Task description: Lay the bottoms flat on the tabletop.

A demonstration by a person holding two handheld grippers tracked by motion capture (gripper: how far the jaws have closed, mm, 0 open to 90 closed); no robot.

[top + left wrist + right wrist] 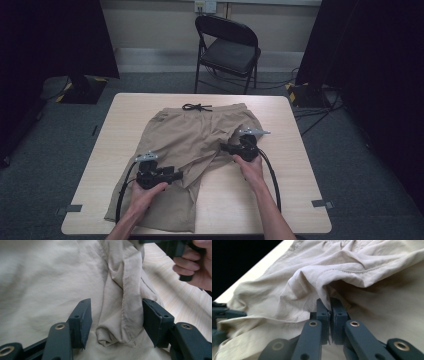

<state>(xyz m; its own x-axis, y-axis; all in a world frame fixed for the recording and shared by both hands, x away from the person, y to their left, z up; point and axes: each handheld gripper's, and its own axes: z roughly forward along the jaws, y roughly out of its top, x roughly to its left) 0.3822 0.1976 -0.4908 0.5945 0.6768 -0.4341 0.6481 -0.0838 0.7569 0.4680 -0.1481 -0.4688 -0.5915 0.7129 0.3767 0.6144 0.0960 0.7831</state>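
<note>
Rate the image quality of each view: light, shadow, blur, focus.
High view: dim and soft, dark curtains at both sides, the shorts and table evenly lit, no glare. Left gripper view: brighter, the folded hem sharp between the left gripper jaws, the other hand blurred at top right. Right gripper view: the right gripper pinching cloth, deep shadow under the raised fold, black corner at top left.

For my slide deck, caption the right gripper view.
Right tongs shut on a raised fold of the beige shorts.
</note>
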